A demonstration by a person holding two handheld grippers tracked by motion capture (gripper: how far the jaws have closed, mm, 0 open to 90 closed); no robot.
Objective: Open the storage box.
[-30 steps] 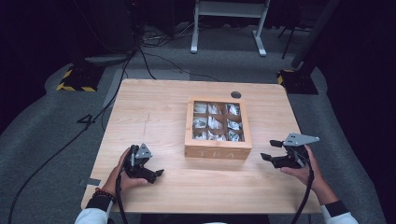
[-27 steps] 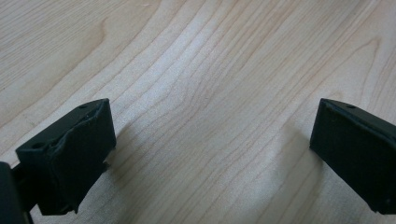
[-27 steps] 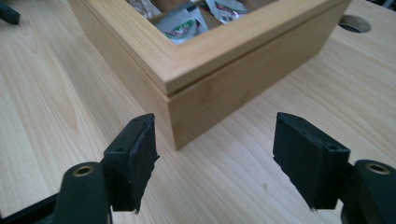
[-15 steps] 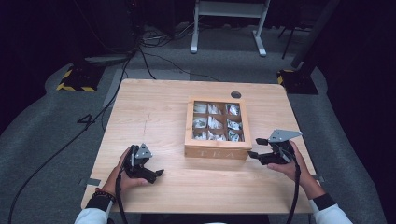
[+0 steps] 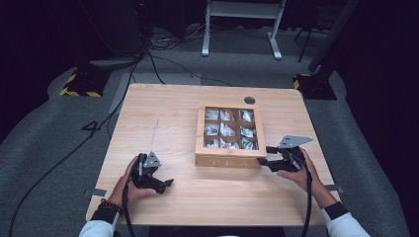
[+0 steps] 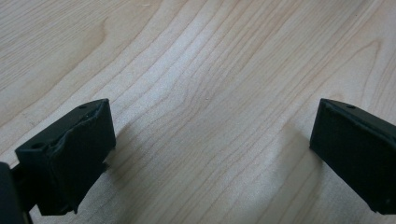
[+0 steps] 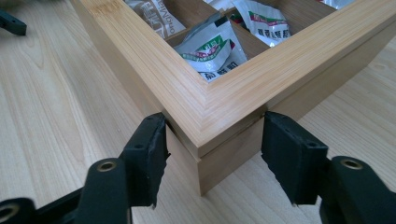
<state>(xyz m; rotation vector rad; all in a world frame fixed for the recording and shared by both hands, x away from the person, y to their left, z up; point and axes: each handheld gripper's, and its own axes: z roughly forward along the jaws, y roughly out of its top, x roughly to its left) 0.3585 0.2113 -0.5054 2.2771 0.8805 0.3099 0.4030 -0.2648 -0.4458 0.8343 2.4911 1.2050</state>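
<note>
Wooden table (image 5: 163,123): one tea box (image 5: 228,157), nine compartments.

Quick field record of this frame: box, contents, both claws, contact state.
surface: wooden table
box: wooden tea box, lid shut, window in its top, "TEA" on the front wall
contents: sachets in divided compartments
right claw: straddles the box's near right corner, a jaw at each side of it, at the lid seam; jaws have just been closing
right contact: pads look to touch the corner's two faces; firm grip not certain
left claw: jaws wide apart, nothing between them, low over bare table left of the box
</note>
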